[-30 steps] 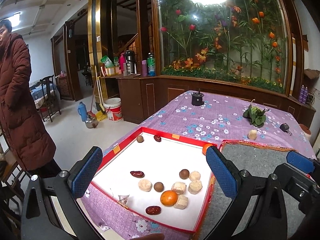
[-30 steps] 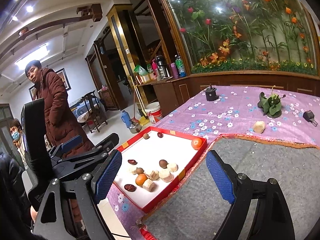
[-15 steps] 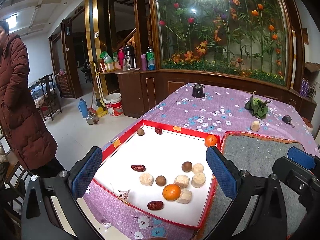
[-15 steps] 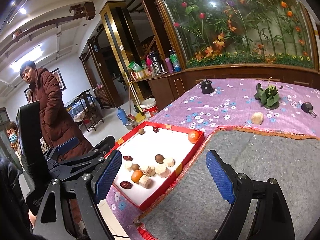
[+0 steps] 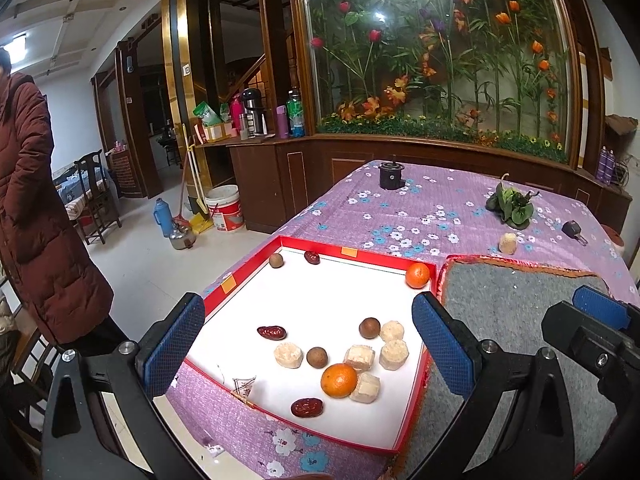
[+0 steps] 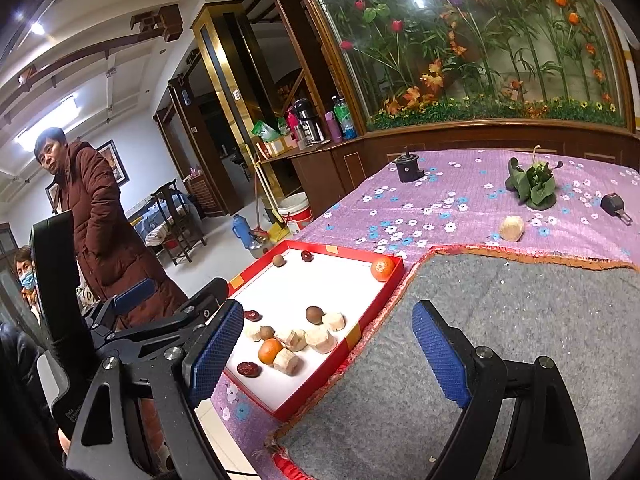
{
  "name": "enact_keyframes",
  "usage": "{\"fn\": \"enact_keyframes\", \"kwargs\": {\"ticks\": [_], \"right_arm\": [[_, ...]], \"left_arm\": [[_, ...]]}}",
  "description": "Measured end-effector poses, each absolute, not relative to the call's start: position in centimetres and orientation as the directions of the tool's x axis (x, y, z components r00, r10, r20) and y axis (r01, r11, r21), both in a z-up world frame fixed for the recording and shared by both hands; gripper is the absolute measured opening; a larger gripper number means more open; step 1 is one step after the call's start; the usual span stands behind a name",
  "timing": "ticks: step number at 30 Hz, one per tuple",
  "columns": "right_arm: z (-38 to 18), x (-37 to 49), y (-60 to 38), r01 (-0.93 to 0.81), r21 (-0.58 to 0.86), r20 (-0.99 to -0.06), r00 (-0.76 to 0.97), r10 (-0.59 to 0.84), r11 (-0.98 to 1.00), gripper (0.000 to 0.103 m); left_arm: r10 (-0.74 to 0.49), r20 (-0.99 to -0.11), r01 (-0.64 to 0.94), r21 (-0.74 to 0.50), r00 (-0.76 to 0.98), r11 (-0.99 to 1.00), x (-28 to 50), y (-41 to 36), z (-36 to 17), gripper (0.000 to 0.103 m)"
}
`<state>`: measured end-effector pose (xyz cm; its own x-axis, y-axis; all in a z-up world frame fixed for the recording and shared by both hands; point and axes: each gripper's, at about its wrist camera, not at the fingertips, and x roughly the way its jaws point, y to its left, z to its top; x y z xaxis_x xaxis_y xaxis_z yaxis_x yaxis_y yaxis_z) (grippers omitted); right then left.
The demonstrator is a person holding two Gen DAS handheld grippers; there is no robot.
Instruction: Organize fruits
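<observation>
The left gripper [image 5: 308, 346] is wide open and holds nothing; it hangs above the near part of the red tray [image 5: 362, 258]. The right gripper [image 6: 328, 354] is also wide open and empty, over the grey mat [image 6: 520, 320] just to the right of the tray.

Inside the tray, near its front edge, lies an orange [image 5: 339, 380] touching a pale cube [image 5: 365, 387], with a red date [image 5: 307, 407] just beside it. More pale cubes, two brown round fruits [image 5: 369, 327] and another date [image 5: 271, 332] lie close behind. A second orange [image 5: 417, 275] sits in the far right corner of the tray. One pale piece [image 6: 511, 228] lies on the purple cloth [image 6: 440, 200] beyond the tray, near a green leafy bunch [image 6: 532, 184].
</observation>
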<state>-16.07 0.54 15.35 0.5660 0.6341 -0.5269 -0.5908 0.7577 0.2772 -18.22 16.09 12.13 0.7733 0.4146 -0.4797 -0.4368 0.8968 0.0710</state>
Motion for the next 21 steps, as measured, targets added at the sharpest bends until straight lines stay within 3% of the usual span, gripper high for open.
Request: {"fn": "enact_keyframes", "kwargs": {"ticks": [21], "right_arm": [[15.16,-16.24,0.73,-0.592,0.278,-0.535,0.559,0.633,0.757,0.087]], "left_arm": [[0.411,-0.487,-0.432,0.075,0.771,0.899,-18.22,15.80,11.84,0.103]]}}
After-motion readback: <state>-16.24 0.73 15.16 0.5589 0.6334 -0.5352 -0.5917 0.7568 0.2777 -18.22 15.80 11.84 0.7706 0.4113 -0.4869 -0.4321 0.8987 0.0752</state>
